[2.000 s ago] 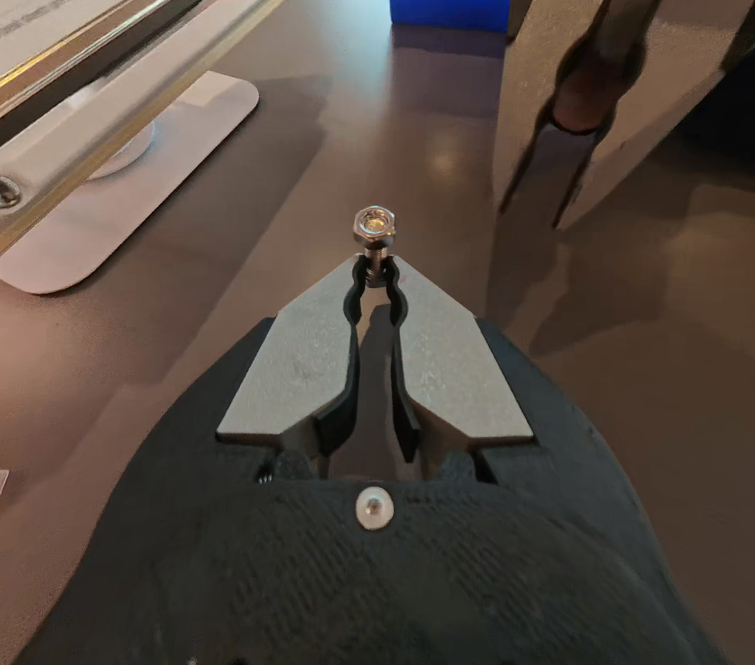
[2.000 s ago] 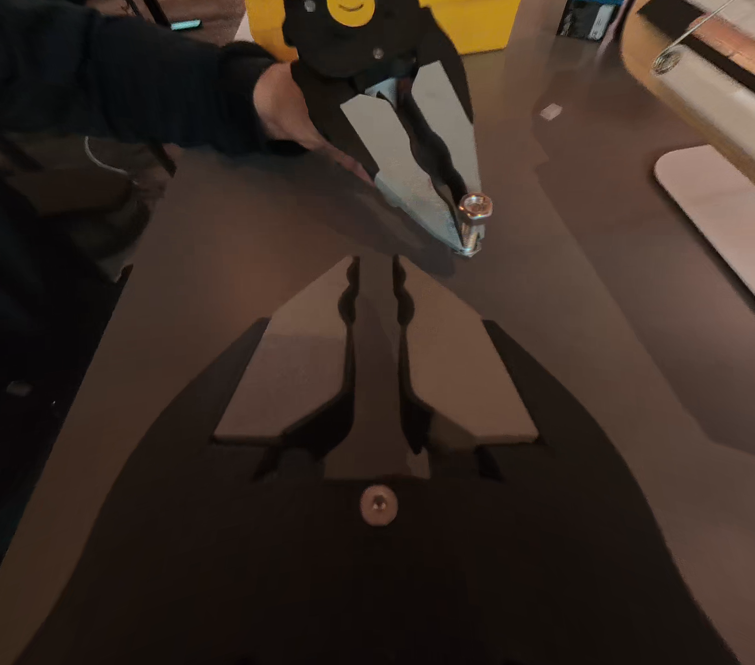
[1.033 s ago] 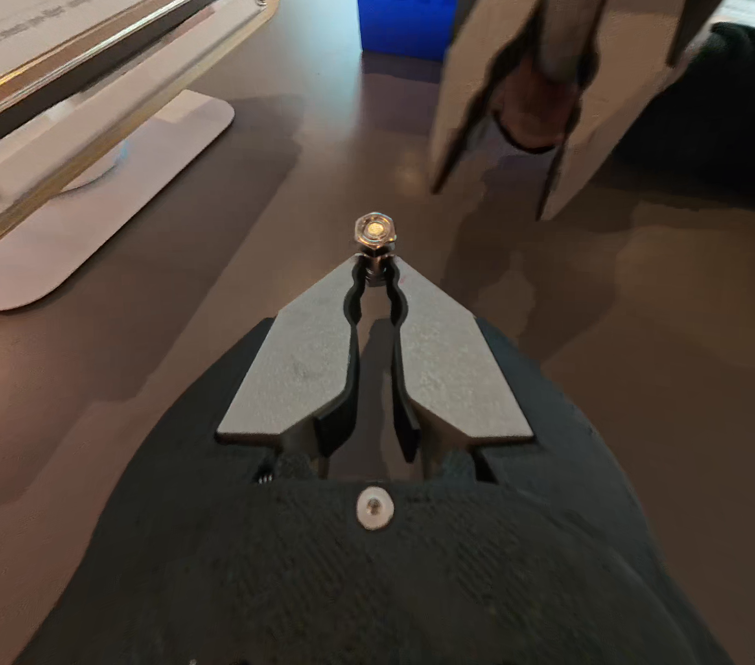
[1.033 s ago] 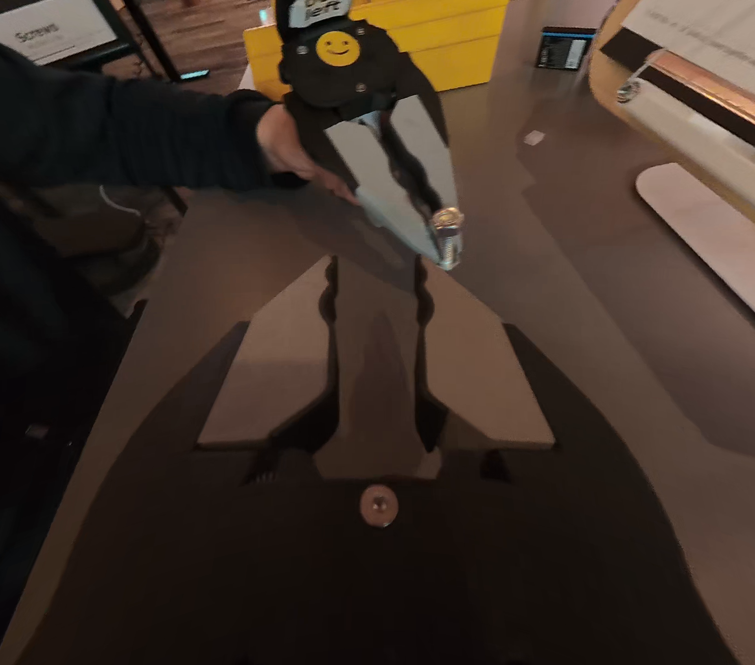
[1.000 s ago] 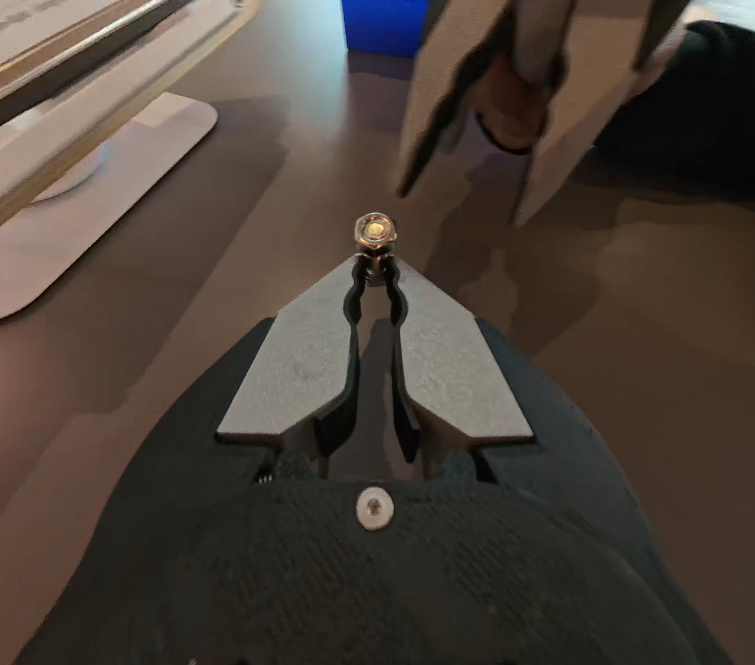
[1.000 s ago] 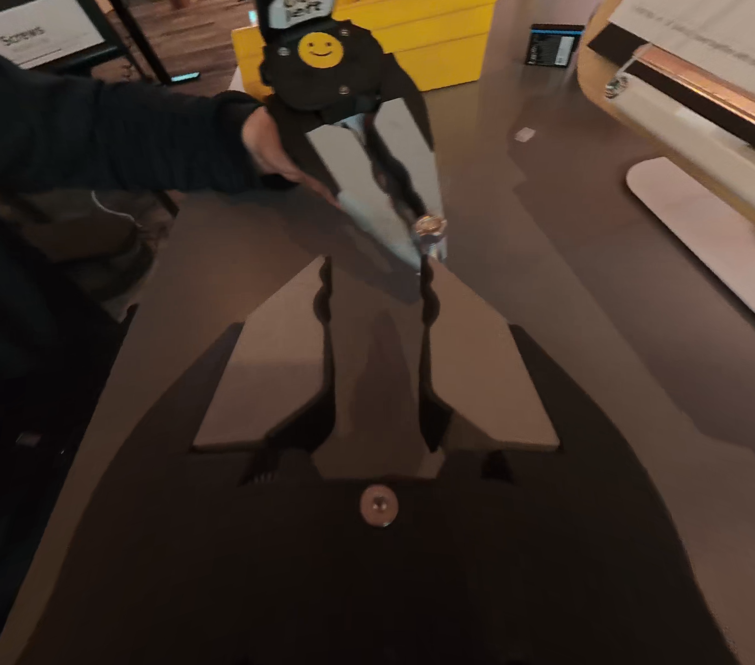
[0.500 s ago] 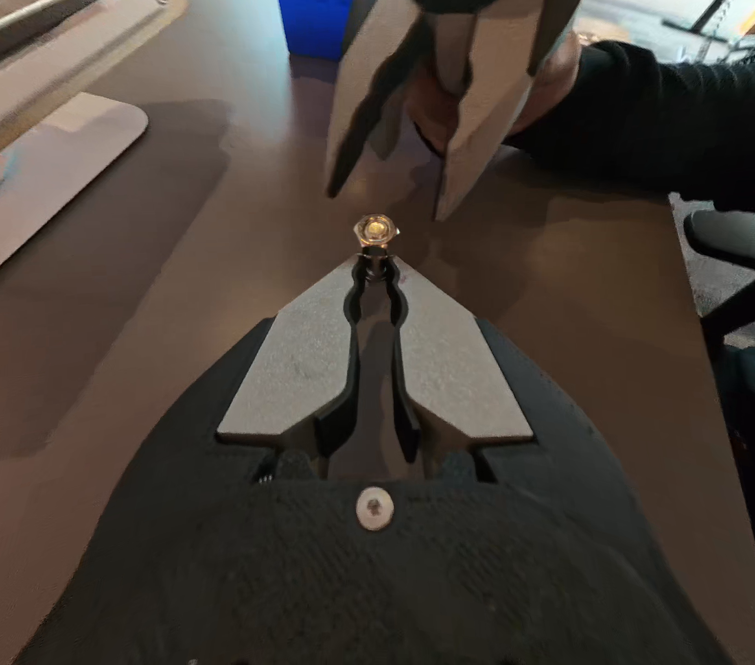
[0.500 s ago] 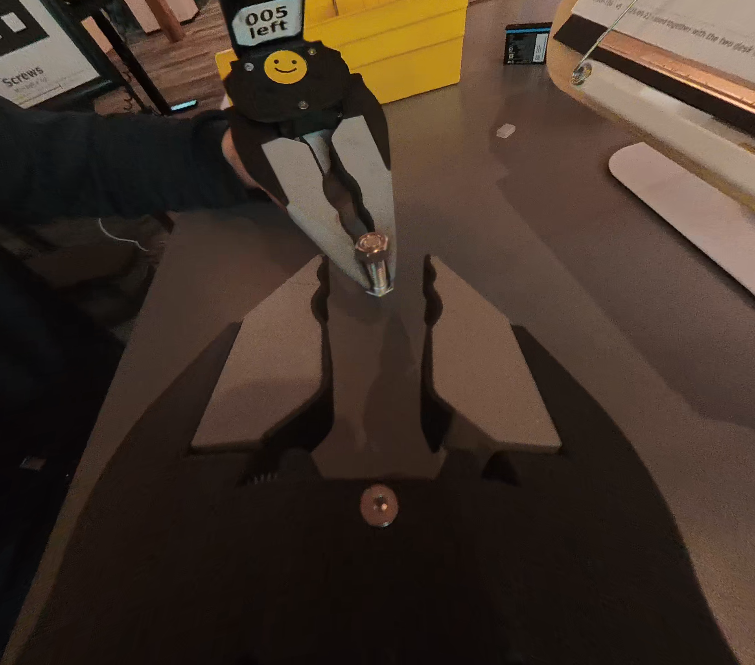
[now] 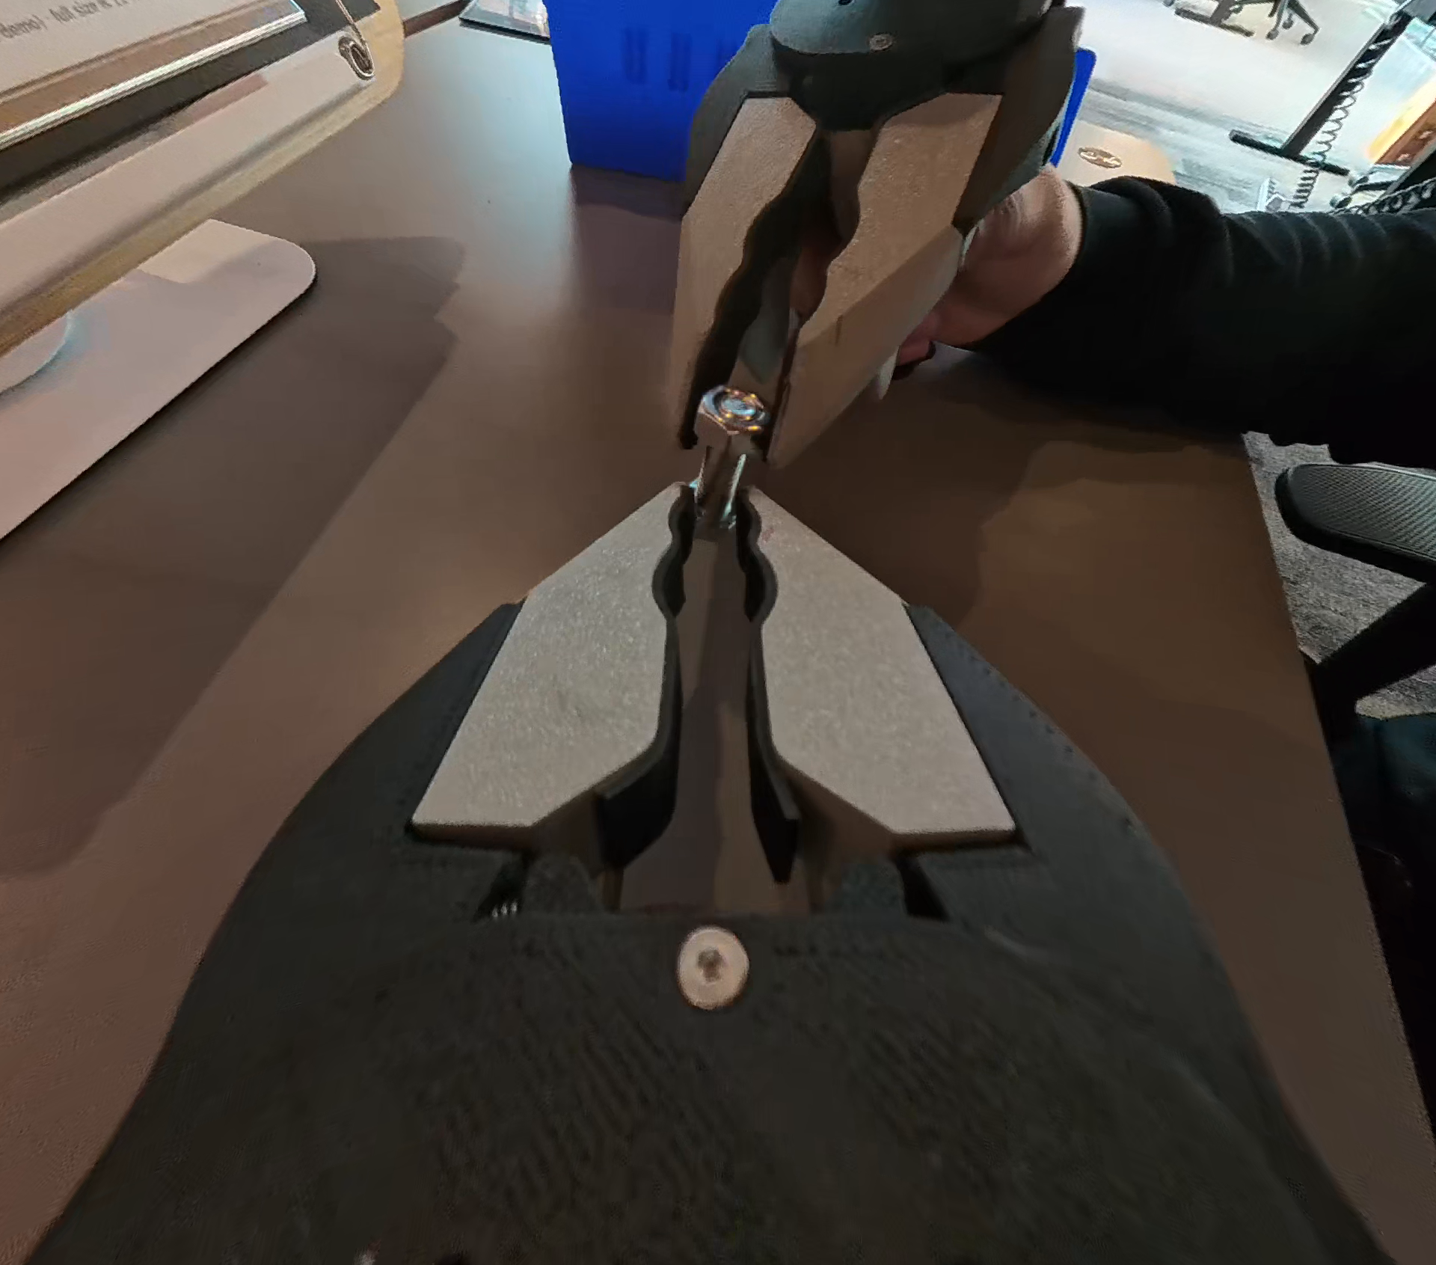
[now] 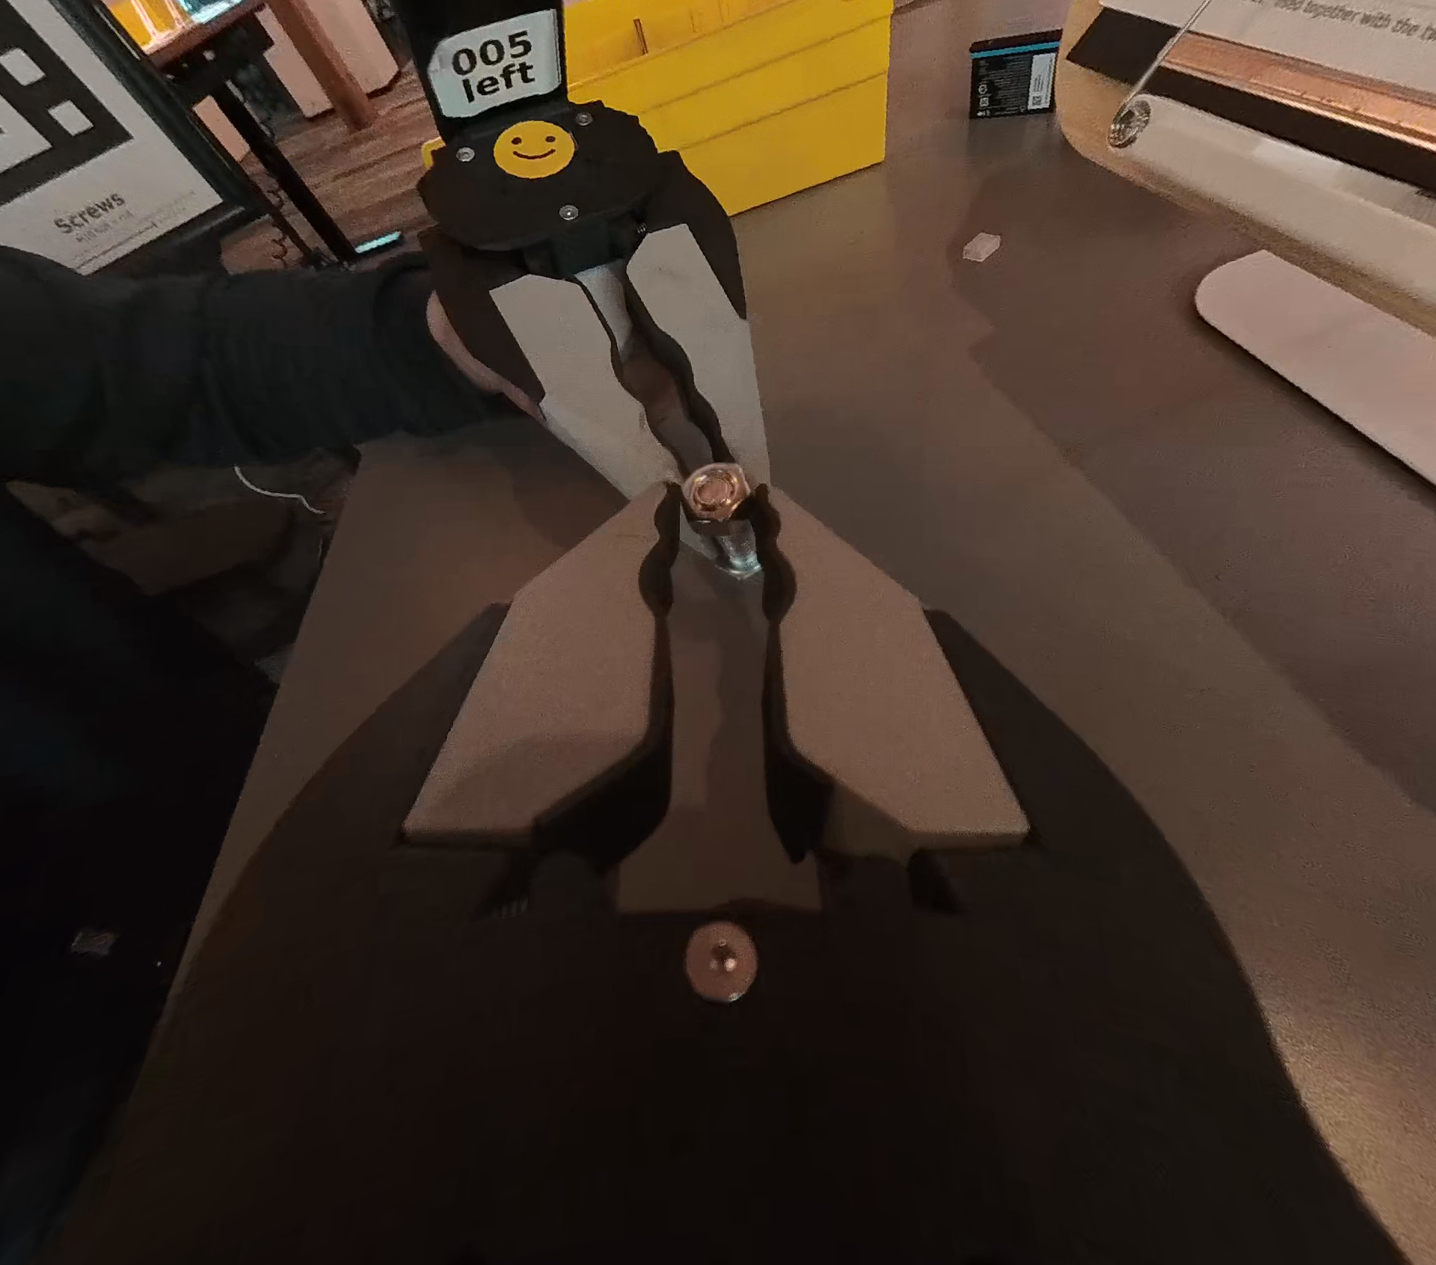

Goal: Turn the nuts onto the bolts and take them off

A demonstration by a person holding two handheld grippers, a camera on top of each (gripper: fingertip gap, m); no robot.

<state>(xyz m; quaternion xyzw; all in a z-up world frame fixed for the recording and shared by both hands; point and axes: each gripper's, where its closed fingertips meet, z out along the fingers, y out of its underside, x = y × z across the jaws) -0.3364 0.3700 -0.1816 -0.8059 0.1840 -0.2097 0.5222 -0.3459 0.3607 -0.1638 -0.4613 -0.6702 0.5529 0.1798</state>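
A silver bolt [image 9: 719, 489] stands upright with a hex nut [image 9: 730, 415] on its upper end. My left gripper [image 9: 715, 506] is shut on the bolt's lower shaft and holds it above the brown table [image 9: 466, 450]. My right gripper [image 10: 715, 503] comes from the opposite side, and its fingertips close on the two sides of the nut [image 10: 713, 493]. The bolt shaft [image 10: 730, 548] shows just below the nut. The right gripper also shows in the left wrist view [image 9: 730, 446], and the left gripper in the right wrist view [image 10: 699, 462].
A blue bin [image 9: 660, 62] stands behind the right gripper. A yellow bin [image 10: 761, 62] stands behind the left gripper. A document stand with a white base [image 9: 155, 310] is at the side. A small black box [image 10: 1014, 73] lies near it. A chair [image 9: 1360, 513] is off the table edge. Less than 4 cm separates the two grippers' tips.
My right gripper has moved in from the far side, lined up with the bolt, and narrowed its fingers onto the nut. The left gripper has kept its hold on the bolt.
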